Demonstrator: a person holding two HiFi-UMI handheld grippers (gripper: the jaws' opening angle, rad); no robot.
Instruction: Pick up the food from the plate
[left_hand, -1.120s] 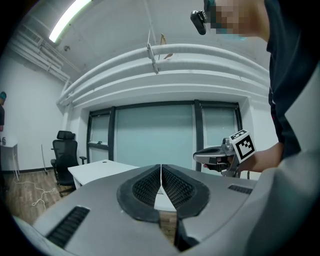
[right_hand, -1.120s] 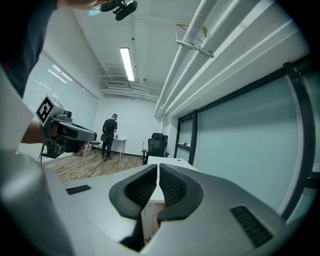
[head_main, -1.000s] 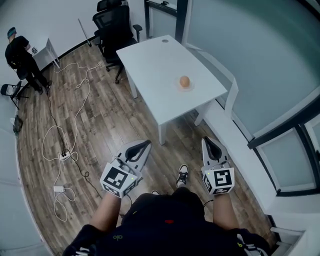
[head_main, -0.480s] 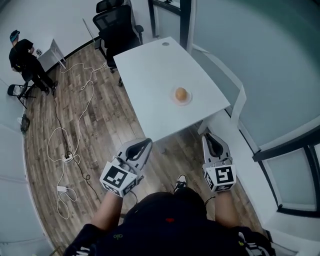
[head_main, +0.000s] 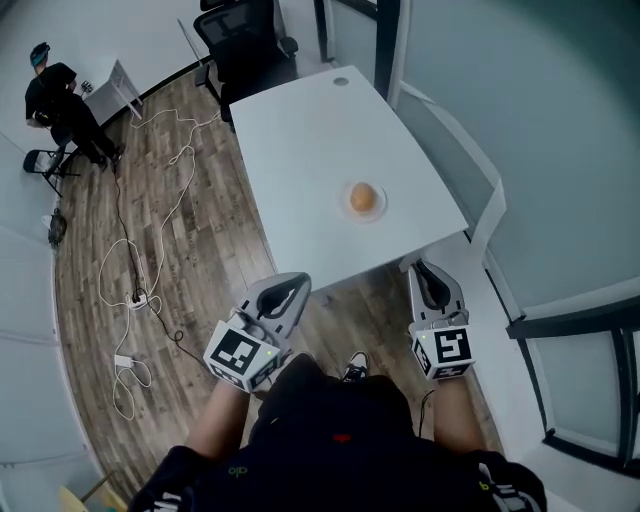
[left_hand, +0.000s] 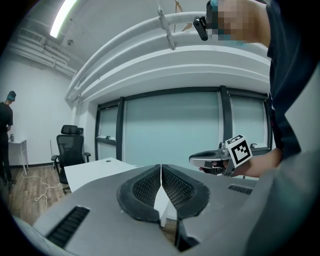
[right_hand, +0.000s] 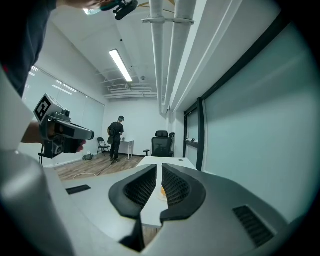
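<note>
**White table, one round morsel, and both grippers clenched short of it**

An orange-brown, rounded piece of food (head_main: 364, 197) sits on a small pale plate (head_main: 380, 207) toward the window side of the white table (head_main: 310, 140), well in from the table's near edge. The left gripper (head_main: 297, 283) and the right gripper (head_main: 421, 268) hover just off that near edge, over the wooden floor, neither yet above the tabletop. Each gripper's own view shows its ribbed pads pressed together with nothing between them, so both are empty.

The pickup appears not to have begun, and the risks lie in the approach. Arriving at the plate with the jaws closed would likely push the food rather than take it; being round, it could roll off the shallow plate and across the table toward the window-side edge. The plate looks light and may skate on the smooth tabletop if a jaw catches its rim. Too hard a squeeze could crush or squirt out a soft item. A loose cable (head_main: 130, 260) trails on the floor left of the table, a snag for a sidestep.
</note>
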